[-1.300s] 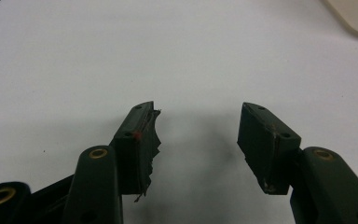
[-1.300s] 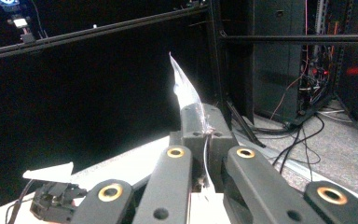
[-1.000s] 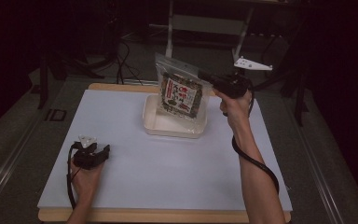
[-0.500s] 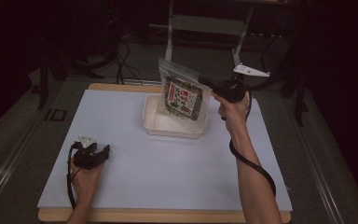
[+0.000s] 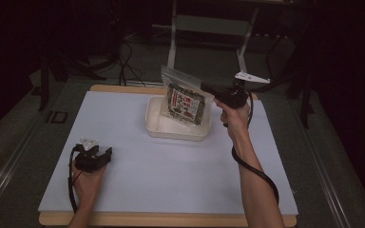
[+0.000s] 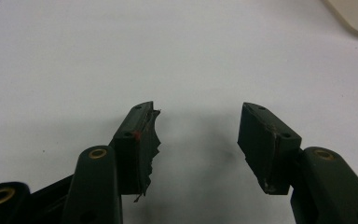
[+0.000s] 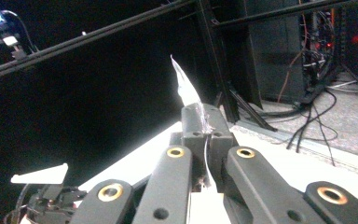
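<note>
Above the white tray (image 5: 158, 124) at the table's far side, the right hand-held gripper (image 5: 208, 87) had clamped shut on a snack bag's (image 5: 185, 100) thin top edge, which looked liable to slip; left hand-held gripper (image 5: 105, 153) rested wide open, empty.

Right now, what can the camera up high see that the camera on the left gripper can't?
The high view takes in the whole scene: the right gripper pinching a clear snack bag and holding it up over the cream tray, plus both forearms and the dark floor with cables behind the table. The left gripper view gets close instead: its two black jaws stand wide apart with nothing between them, and one pad has a torn, ragged edge. Both views share the white tabletop, and a corner of the tray peeks in at the left gripper view's top right.
</note>
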### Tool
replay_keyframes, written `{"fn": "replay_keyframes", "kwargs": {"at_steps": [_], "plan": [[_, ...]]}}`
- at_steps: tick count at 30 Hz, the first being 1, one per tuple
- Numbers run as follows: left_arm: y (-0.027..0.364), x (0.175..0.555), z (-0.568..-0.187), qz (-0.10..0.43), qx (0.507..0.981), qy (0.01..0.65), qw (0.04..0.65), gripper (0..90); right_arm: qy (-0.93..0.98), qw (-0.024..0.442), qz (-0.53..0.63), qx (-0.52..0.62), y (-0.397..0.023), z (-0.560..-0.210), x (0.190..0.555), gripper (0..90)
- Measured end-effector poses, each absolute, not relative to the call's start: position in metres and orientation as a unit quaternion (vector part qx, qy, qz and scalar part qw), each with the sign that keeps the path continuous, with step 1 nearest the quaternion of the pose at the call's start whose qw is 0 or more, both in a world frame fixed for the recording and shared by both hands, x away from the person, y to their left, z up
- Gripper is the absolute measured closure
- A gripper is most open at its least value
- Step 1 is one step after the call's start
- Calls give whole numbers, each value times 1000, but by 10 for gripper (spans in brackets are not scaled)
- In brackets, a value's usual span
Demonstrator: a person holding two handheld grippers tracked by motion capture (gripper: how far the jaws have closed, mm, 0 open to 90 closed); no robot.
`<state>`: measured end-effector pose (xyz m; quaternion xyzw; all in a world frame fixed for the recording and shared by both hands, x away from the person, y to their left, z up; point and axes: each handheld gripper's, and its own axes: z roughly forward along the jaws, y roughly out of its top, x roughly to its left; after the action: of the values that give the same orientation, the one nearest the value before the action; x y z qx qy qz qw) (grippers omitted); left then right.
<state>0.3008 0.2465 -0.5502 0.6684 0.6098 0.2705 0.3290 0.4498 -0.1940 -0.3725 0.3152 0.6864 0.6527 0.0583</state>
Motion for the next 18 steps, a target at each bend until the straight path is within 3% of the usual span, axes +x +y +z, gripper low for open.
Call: {"fn": "replay_keyframes", "kwargs": {"at_steps": [18], "plan": [[247, 301, -550, 270, 670, 609, 327, 461, 690, 76, 635, 338, -197, -379, 455, 896]]}}
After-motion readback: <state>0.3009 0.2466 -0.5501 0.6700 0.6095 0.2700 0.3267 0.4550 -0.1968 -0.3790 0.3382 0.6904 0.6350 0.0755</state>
